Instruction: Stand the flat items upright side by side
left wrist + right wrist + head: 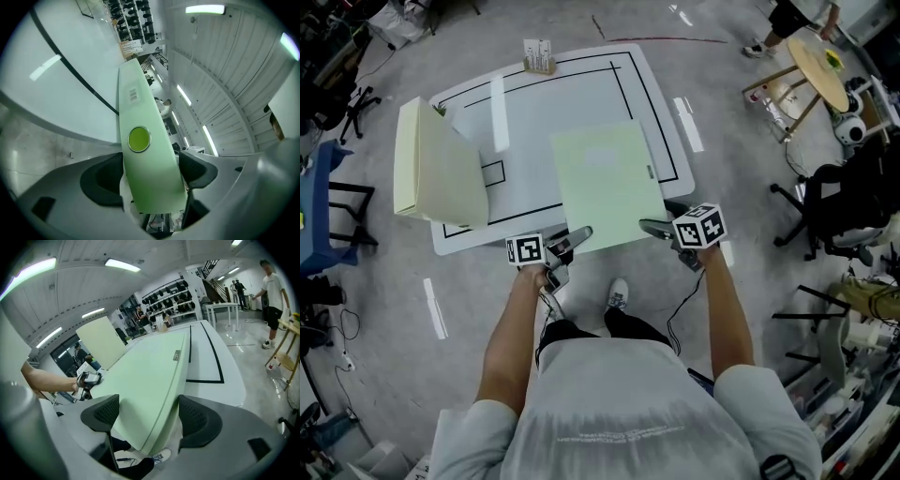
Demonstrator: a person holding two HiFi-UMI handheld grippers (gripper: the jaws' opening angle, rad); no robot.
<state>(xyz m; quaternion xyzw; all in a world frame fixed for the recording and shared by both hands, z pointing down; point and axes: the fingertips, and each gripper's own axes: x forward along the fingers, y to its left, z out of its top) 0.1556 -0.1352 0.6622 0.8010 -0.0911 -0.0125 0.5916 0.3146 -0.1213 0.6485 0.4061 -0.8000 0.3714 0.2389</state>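
Head view: found green binder flat at worktop's near edge, long axis running far. Left gripper view: saw left tongs parted around its spine. Right gripper view: saw right tongs parted around its near-right corner.

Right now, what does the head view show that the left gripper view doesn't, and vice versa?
Head view only: the cream binder standing on the left of the white table, a small holder at its far edge, and the right tongs at a near corner of the light green folder. Left gripper view only: the metal-rimmed green disc and barcode label on the folder's spine, which sits between the open left tongs. Both: the folder and the table's black lines.
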